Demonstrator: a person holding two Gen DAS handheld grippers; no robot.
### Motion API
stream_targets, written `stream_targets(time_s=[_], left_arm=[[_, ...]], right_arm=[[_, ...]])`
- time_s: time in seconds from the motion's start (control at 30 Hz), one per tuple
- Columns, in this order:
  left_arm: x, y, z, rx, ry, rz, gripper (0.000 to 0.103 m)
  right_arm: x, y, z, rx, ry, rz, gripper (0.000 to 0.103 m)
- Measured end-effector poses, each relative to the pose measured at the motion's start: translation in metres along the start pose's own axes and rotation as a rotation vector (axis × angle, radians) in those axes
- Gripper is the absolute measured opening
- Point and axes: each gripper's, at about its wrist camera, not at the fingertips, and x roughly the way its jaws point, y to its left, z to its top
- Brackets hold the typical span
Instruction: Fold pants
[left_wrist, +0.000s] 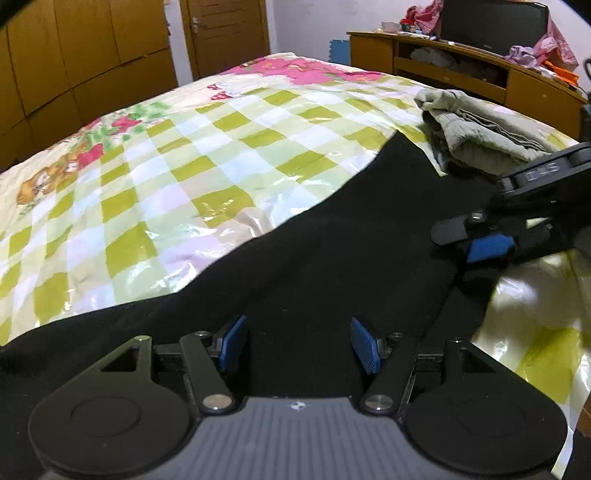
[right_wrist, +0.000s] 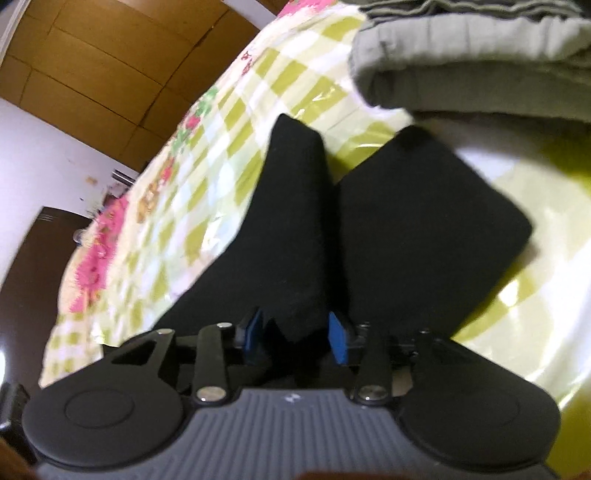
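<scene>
Nearest the left camera, the left gripper (left_wrist: 295, 343) stood released, its blue pads well apart over the black pants (left_wrist: 314, 266), with no cloth between them. The pants lay spread on the checked bedspread (left_wrist: 166, 166), running from under this gripper away toward the right.

Nearest the right camera, the right gripper (right_wrist: 295, 332) had a fold of the black cloth sitting between its blue pads (right_wrist: 338, 341). The pads stood a little apart, and whether they actually pinched the cloth could not be told from either view. Beyond it the two legs (right_wrist: 424, 221) stretched away side by side, their ends lying on the bedspread just short of a gray folded garment (right_wrist: 472, 66).

In the left view the right gripper (left_wrist: 476, 240) sat down at the pants' right edge, farther off than the left one.

The step in hand looked like taking hold of one edge to fold. To do it well, both grippers would probably want a firm bite on matching points of that edge, so the cloth lifts evenly and the legs stay aligned rather than twisting.

Far back stood a wardrobe (left_wrist: 74, 55) and a cluttered desk (left_wrist: 461, 62).
</scene>
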Motion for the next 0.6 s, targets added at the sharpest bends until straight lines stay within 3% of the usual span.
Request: stream_targets(time_s=[0.1, 0.17, 0.33, 0.37, 0.43, 0.6], left_arm=[[-0.003, 0.003, -0.004, 0.0, 0.0, 0.009, 0.075], [-0.003, 0.004, -0.007, 0.003, 0.011, 0.02, 0.075], [-0.007, -0.006, -0.008, 0.017, -0.008, 0.032, 0.075], [-0.007, -0.012, -0.009, 0.04, -0.015, 0.03, 0.075], [-0.007, -0.019, -0.009, 0.057, -0.028, 0.038, 0.074], [-0.014, -0.009, -0.008, -0.013, -0.052, -0.003, 0.074]], right_arm=[[-0.002, 0.001, -0.006, 0.046, 0.021, 0.067, 0.041], [0.004, 0.0, -0.006, 0.01, -0.029, 0.034, 0.039], [0.017, -0.001, 0.007, 0.085, -0.178, 0.148, 0.041], [0.02, -0.001, 0.008, 0.097, -0.196, 0.175, 0.039], [0.019, -0.001, 0.011, 0.152, -0.214, 0.234, 0.01], [-0.04, 0.024, 0.003, 0.058, -0.364, 0.284, 0.008]])
